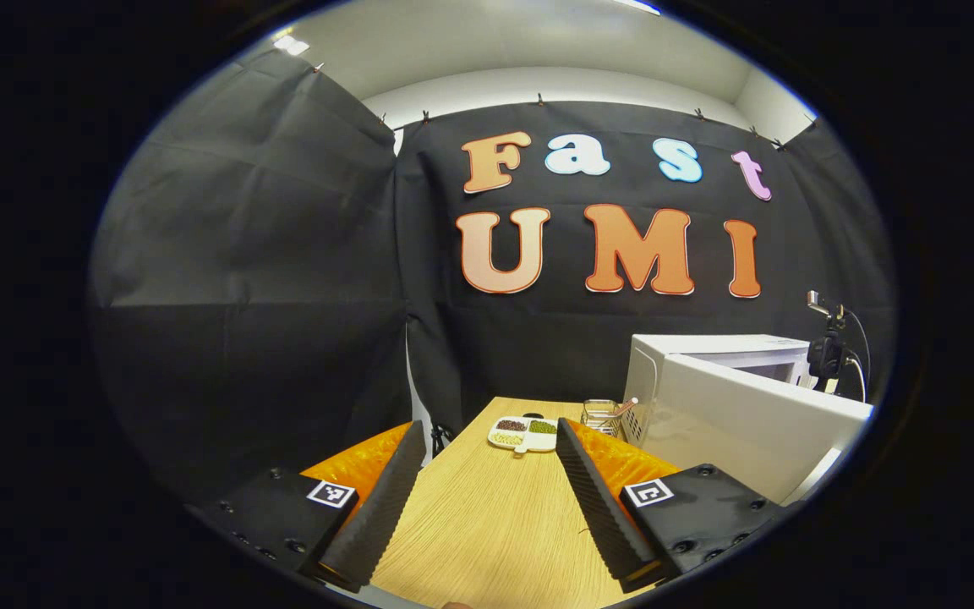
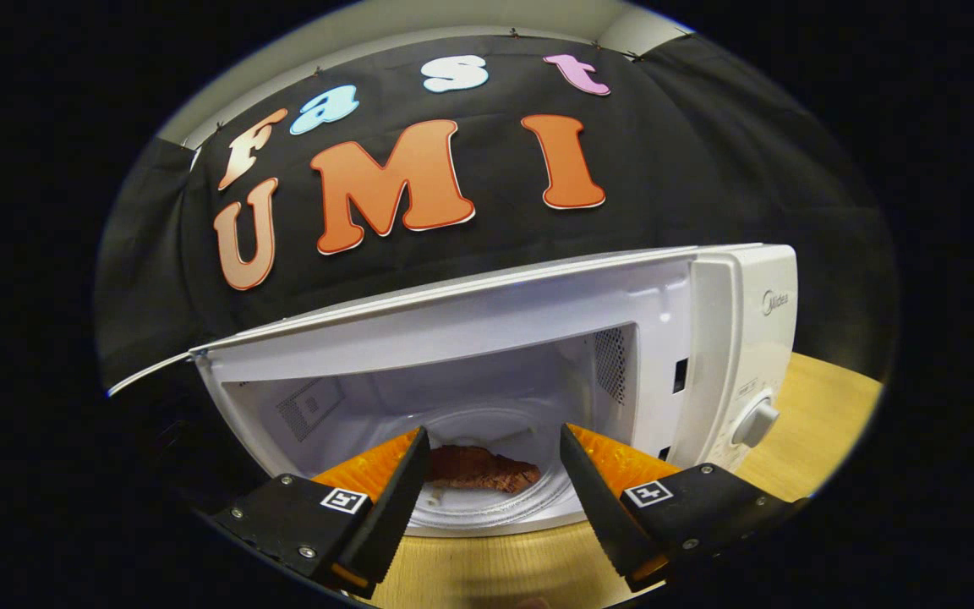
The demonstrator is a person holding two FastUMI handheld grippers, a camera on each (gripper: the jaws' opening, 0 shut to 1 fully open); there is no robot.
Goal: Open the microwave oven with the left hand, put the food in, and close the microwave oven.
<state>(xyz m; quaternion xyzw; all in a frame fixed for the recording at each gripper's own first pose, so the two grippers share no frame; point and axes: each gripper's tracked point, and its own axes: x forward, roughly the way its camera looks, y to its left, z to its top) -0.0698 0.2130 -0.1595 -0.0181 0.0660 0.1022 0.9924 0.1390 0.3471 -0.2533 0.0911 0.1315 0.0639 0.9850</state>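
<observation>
Right gripper view: food lies inside the open microwave — just beyond the right gripper, fingers spread, empty.

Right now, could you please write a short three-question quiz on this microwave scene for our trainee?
1. True or false: the microwave door is shut.
2. Where does the brown food lie? A) on the wooden table B) on the glass turntable inside the oven C) between the right gripper fingers
3. Fill in: the divided dish sits at the table's ___ end, seen past the left gripper.

Key
1. False: it stands open.
2. B: the fingers are spread and the food lies beyond them.
3. Far.
</observation>
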